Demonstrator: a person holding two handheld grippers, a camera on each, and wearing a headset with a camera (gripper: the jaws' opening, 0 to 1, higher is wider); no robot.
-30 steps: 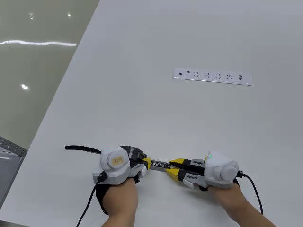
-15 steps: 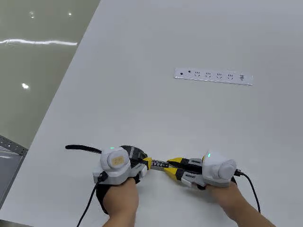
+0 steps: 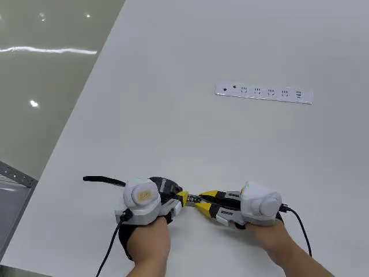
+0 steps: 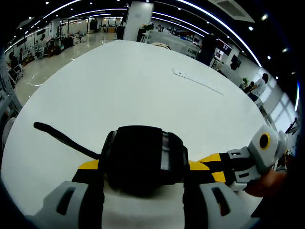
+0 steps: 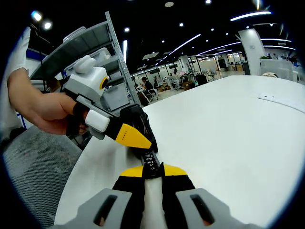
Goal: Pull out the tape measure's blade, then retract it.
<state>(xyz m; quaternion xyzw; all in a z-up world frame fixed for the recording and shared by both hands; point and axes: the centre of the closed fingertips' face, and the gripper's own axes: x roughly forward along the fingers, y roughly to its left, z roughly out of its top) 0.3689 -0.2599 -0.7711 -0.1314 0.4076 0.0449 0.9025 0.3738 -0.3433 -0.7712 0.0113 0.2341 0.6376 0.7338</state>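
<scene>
The black tape measure [image 3: 164,186] rests on the white table [image 3: 190,127] near its front edge, and my left gripper [image 3: 174,197] is shut on its case. In the left gripper view the case [image 4: 143,155] sits between the yellow-tipped jaws of the left gripper [image 4: 143,167], with a black wrist strap [image 4: 62,138] trailing to the left. A short length of blade [image 3: 193,199] runs from the case to my right gripper [image 3: 203,202]. The right gripper [image 5: 151,172] is shut on the blade's [image 5: 149,161] end, close to the case [image 5: 138,124].
A white power strip [image 3: 264,93] lies flat at the back right of the table. The table's left edge runs diagonally, with glossy floor [image 3: 40,75] beyond it. A grey metal shelf [image 5: 90,43] stands behind the left hand in the right gripper view.
My right gripper has moved left toward the left one, and the exposed stretch of blade has grown shorter. The left gripper still holds the case in place.
</scene>
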